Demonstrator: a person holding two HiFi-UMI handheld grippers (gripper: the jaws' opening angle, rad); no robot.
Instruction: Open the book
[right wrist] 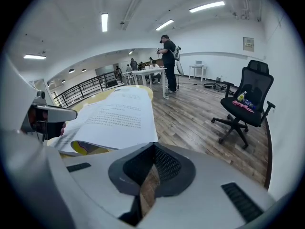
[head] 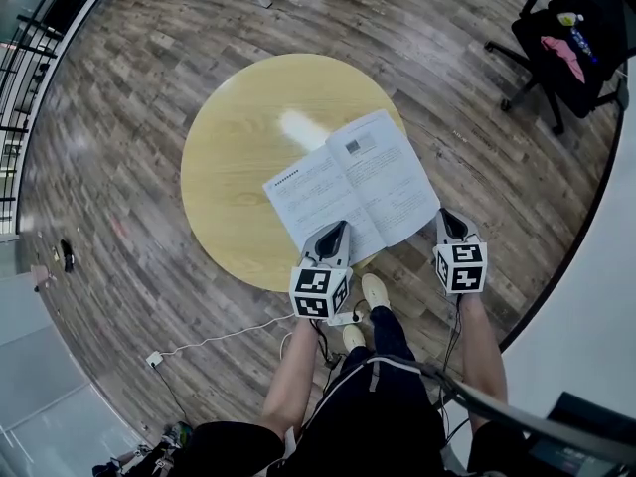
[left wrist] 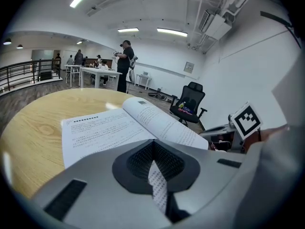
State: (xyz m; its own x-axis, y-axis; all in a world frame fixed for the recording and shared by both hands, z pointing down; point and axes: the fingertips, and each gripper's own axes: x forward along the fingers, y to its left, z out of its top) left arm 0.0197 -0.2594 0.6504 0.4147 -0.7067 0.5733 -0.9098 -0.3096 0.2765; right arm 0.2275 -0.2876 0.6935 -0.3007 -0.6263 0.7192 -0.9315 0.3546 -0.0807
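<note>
Head view: the book lies spread open, pages up, at the near right edge of the round table, one corner hanging off it. The left gripper reaches over that edge; the right gripper sits just off the table.

Left gripper view: jaws clenched to a slit, printed page showing through, apparently not gripped.

Right gripper view: jaws clenched, only floor showing through.

Opening looks done; only withdrawing seems left
</note>
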